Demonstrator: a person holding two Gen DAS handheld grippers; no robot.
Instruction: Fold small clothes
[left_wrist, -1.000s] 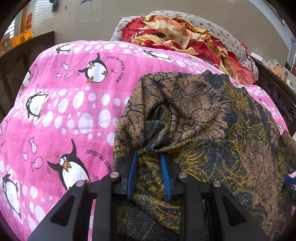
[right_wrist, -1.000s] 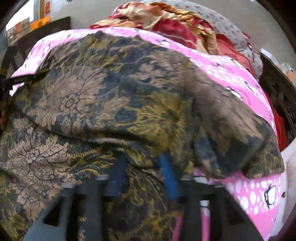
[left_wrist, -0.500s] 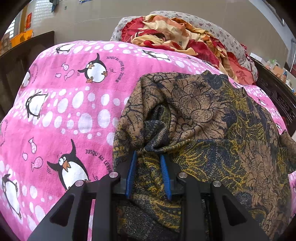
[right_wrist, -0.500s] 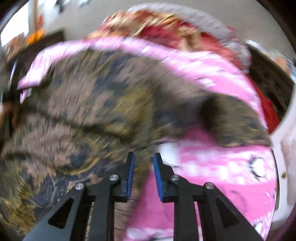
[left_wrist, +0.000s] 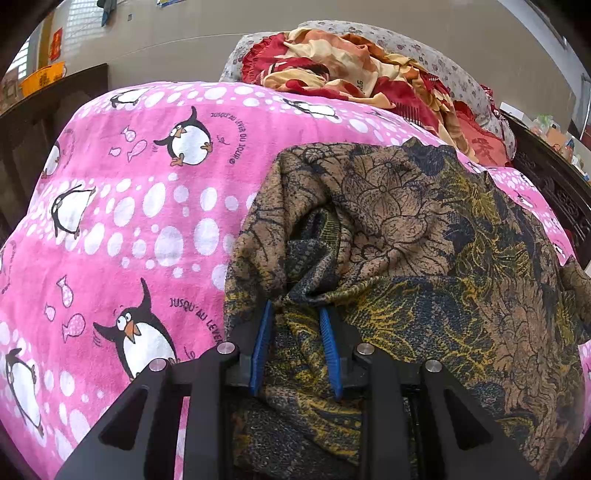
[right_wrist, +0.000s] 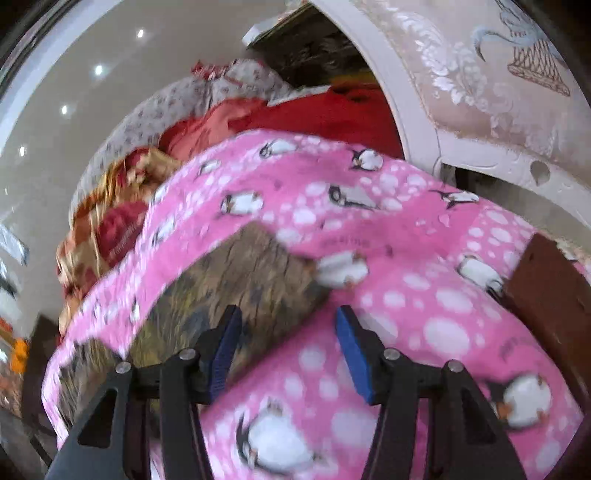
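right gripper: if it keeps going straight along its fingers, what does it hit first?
Probably the pink penguin blanket. The right gripper has its jaws opening with nothing between them, and blanket fills the gap ahead. The brown patterned garment lies just left of that line. The picture is blurred, so depth is unclear.

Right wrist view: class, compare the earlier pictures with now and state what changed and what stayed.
The right claw let go of the patterned garment, swung off over the pink penguin blanket, and is opening, empty. The left claw stays clamped on the garment, unmoved.
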